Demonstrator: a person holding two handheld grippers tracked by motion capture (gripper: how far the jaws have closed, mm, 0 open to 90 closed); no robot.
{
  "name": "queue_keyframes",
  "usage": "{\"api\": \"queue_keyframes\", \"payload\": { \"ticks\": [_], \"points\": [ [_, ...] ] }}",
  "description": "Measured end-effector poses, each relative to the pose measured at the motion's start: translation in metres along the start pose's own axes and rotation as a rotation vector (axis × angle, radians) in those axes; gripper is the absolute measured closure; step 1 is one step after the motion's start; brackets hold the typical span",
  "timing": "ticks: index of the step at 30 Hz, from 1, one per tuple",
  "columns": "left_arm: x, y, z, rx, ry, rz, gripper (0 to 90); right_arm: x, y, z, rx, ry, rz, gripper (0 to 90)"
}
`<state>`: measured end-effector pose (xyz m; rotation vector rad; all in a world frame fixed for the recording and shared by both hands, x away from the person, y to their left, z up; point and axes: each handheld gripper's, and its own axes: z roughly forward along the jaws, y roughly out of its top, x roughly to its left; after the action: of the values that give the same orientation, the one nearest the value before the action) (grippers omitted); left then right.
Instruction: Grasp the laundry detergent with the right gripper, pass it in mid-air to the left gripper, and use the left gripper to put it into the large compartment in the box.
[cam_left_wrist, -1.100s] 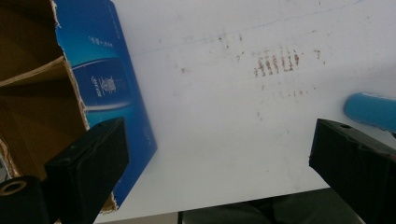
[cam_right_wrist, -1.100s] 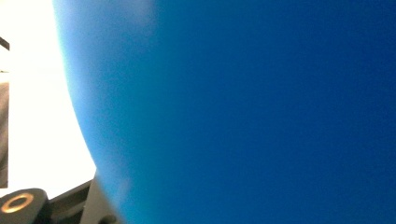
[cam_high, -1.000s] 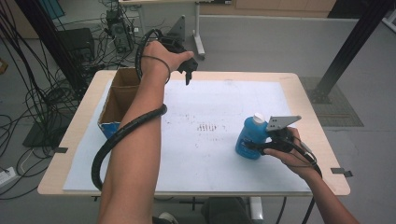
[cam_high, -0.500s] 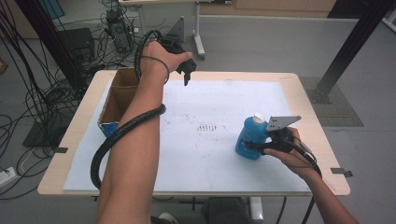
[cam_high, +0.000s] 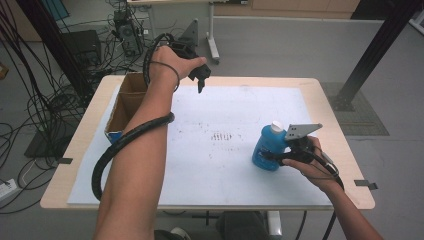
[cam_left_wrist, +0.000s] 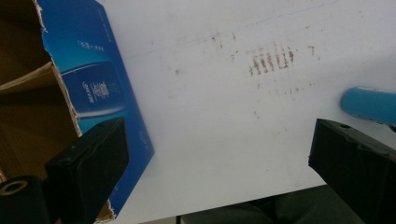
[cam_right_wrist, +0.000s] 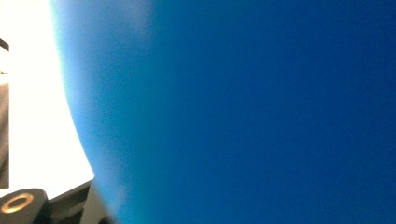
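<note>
A blue bottle (cam_high: 266, 146) with a white cap stands upright on the right part of the white sheet (cam_high: 225, 170). My right gripper (cam_high: 280, 156) is shut on its lower body from the right, and in the right gripper view the bottle's blue wall (cam_right_wrist: 243, 112) sits right against the lens. My left gripper (cam_high: 200, 82) hangs above the far edge of the table and points down. Its jaws stand wide apart with nothing between them, so the left gripper (cam_left_wrist: 219, 163) is open. Below it lie the sheet and part of the bottle (cam_left_wrist: 369, 105).
An open cardboard box (cam_high: 125, 107) with a blue printed side (cam_left_wrist: 98, 93) sits at the table's left edge. Brown smudges (cam_high: 220, 136) mark the middle of the sheet. Cables (cam_high: 30, 120) crowd the floor at the left, and a black post (cam_high: 375, 50) rises at the right.
</note>
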<state>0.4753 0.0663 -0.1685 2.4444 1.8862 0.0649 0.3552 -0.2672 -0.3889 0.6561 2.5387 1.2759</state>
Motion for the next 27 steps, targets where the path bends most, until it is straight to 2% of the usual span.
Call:
{"api": "queue_keyframes", "payload": {
  "ticks": [2,6,7,9,10,11,16,18,20,21,22,24,26,27],
  "points": [
    [0.001,0.000,-0.001,-0.004,0.000,0.005,5.6,0.000,0.001,0.000,0.004,-0.001,0.006,44.6],
    [0.004,0.000,-0.006,-0.011,-0.009,0.035,5.2,-0.003,0.008,0.001,-0.007,0.013,0.065,44.6],
    [0.005,0.000,-0.008,-0.010,-0.010,0.043,5.2,-0.003,0.008,0.001,-0.007,0.013,0.065,44.6],
    [0.007,-0.001,-0.010,-0.012,-0.014,0.061,5.1,-0.004,0.019,-0.001,0.003,0.016,0.088,44.6],
    [0.008,-0.001,-0.012,-0.010,-0.015,0.072,5.1,-0.004,0.019,-0.001,0.003,0.016,0.088,44.6],
    [0.009,-0.001,-0.015,-0.014,-0.020,0.107,5.3,-0.006,0.029,-0.002,0.019,0.020,0.101,44.6],
    [0.010,-0.003,-0.023,0.002,-0.049,0.213,5.6,-0.013,0.056,-0.009,0.048,0.029,0.153,44.5],
    [0.011,-0.003,-0.026,0.002,-0.058,0.247,5.6,-0.016,0.068,-0.011,0.056,0.039,0.157,44.5],
    [0.011,-0.003,-0.028,-0.002,-0.067,0.259,5.6,-0.017,0.074,-0.011,0.061,0.043,0.160,44.5],
    [0.011,-0.004,-0.032,0.001,-0.066,0.307,5.6,-0.020,0.086,-0.012,0.078,0.061,0.165,44.4],
    [0.011,-0.004,-0.035,0.004,-0.072,0.323,5.7,-0.022,0.093,-0.011,0.091,0.070,0.164,44.3],
    [0.010,-0.005,-0.041,-0.002,-0.064,0.386,5.8,-0.022,0.106,-0.011,0.114,0.075,0.162,44.3],
    [0.010,-0.006,-0.048,-0.014,-0.060,0.427,6.0,-0.022,0.119,-0.009,0.130,0.087,0.158,44.3],
    [0.010,-0.006,-0.048,-0.014,-0.060,0.427,6.0,-0.022,0.119,-0.009,0.130,0.087,0.158,44.3]
  ]
}}
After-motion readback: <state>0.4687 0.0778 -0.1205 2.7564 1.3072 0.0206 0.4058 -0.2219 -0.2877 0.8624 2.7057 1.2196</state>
